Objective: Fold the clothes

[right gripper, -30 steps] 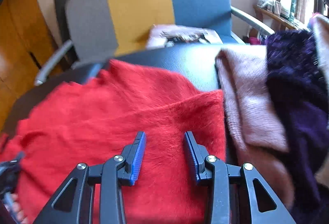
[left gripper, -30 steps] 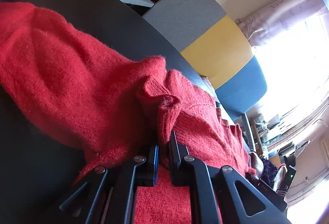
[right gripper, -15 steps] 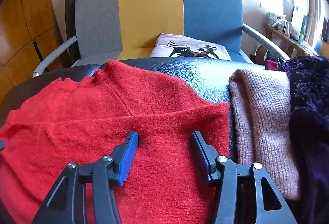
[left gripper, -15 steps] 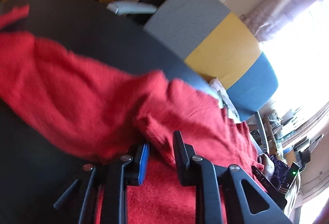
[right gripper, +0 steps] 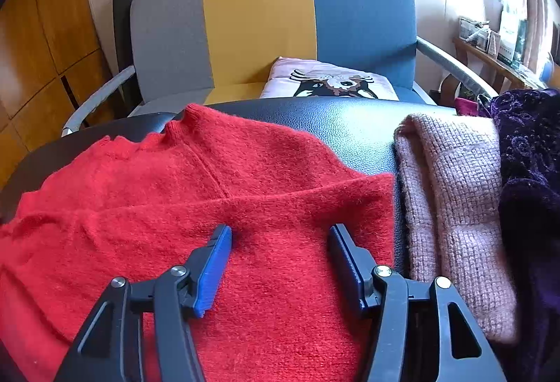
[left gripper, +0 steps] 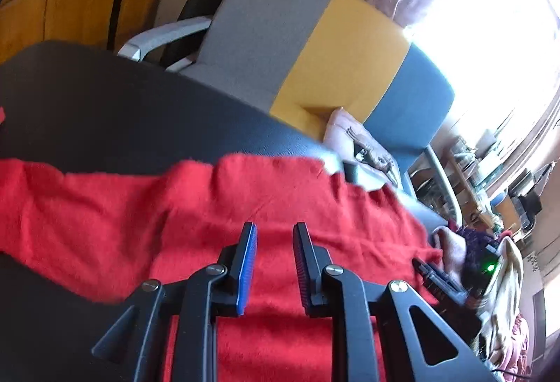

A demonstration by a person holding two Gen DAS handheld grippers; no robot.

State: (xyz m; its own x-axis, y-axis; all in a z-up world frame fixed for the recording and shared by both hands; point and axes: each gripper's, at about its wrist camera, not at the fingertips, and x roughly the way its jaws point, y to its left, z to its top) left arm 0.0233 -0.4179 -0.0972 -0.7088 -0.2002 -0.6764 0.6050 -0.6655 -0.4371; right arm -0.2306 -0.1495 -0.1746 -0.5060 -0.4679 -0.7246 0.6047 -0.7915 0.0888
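Observation:
A red knitted sweater [left gripper: 105, 217] lies spread on the black table [left gripper: 105, 102], with its right sleeve folded across the body [right gripper: 245, 172]. My left gripper [left gripper: 274, 228] hovers above the sweater's middle, its jaws a little apart and nothing between them. My right gripper [right gripper: 280, 229] sits low over the folded sleeve near the sweater's right edge. Its jaws are opening, and the fabric lies under them, not pinched between the blue pads [right gripper: 213, 263].
A folded pink knit [right gripper: 455, 189] and a dark purple garment [right gripper: 525, 154] lie on the table [right gripper: 350, 123] right of the sweater. Behind the table stands a grey, yellow and blue armchair [right gripper: 262, 14] with a printed cushion [right gripper: 332, 81].
My left gripper let go of the bunched sweater fold and rose; the fabric now lies flatter. My right gripper's jaws widened over the folded sleeve.

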